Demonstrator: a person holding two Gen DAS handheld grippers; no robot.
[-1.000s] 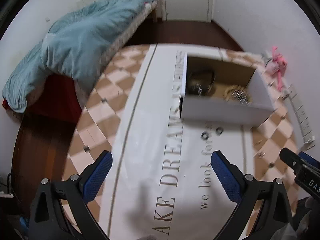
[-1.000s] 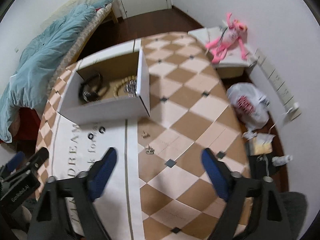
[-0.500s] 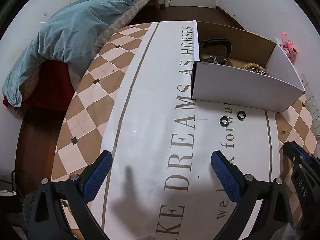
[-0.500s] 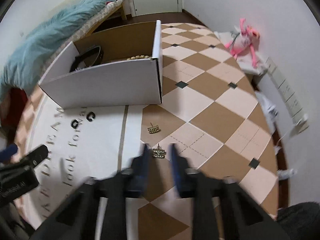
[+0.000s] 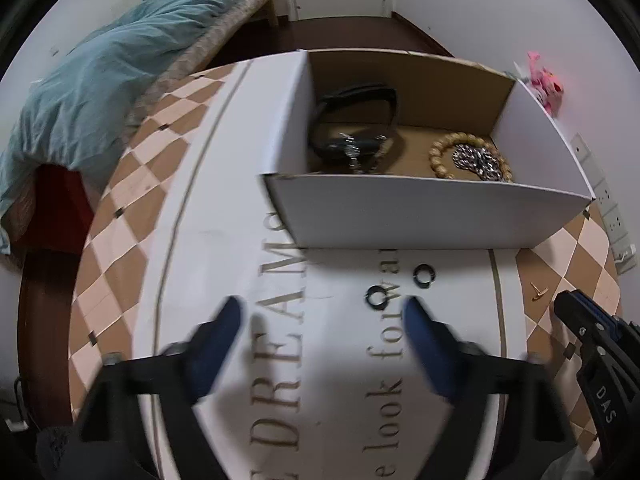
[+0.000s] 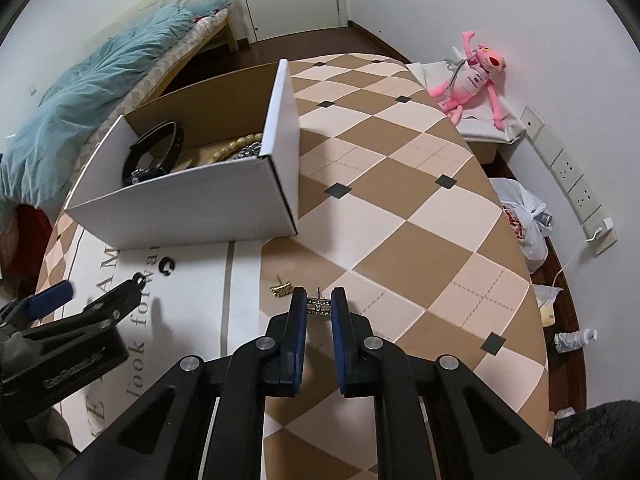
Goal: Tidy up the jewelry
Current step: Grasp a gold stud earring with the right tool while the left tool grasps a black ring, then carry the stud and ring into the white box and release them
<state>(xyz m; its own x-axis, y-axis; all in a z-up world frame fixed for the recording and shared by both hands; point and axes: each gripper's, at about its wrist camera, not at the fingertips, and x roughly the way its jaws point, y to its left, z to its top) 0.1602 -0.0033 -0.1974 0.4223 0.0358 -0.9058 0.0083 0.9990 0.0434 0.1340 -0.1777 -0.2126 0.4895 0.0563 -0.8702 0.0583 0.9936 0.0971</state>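
A white cardboard box (image 5: 424, 216) (image 6: 192, 208) on the table holds a black band (image 5: 356, 120), a bead bracelet (image 5: 444, 152) and a metal chain. Two small black rings (image 5: 376, 299) (image 5: 424, 274) lie on the cloth in front of the box. My left gripper (image 5: 324, 312) is open just short of the nearer ring. My right gripper (image 6: 319, 304) is shut on a gold earring (image 6: 319, 305) at table level. A second gold earring (image 6: 281, 289) lies just left of it; it also shows in the left wrist view (image 5: 538, 292).
The table has a brown checked cloth (image 6: 400, 208) with a white lettered runner (image 5: 224, 240). A bed with a teal blanket (image 5: 100, 88) stands to the left. A pink plush toy (image 6: 472, 76), a plastic bag (image 6: 524, 220) and wall sockets are on the right.
Both grippers moved forward toward the box. The right gripper closed around the nearer gold earring. The left gripper's jaws have narrowed near the black rings.
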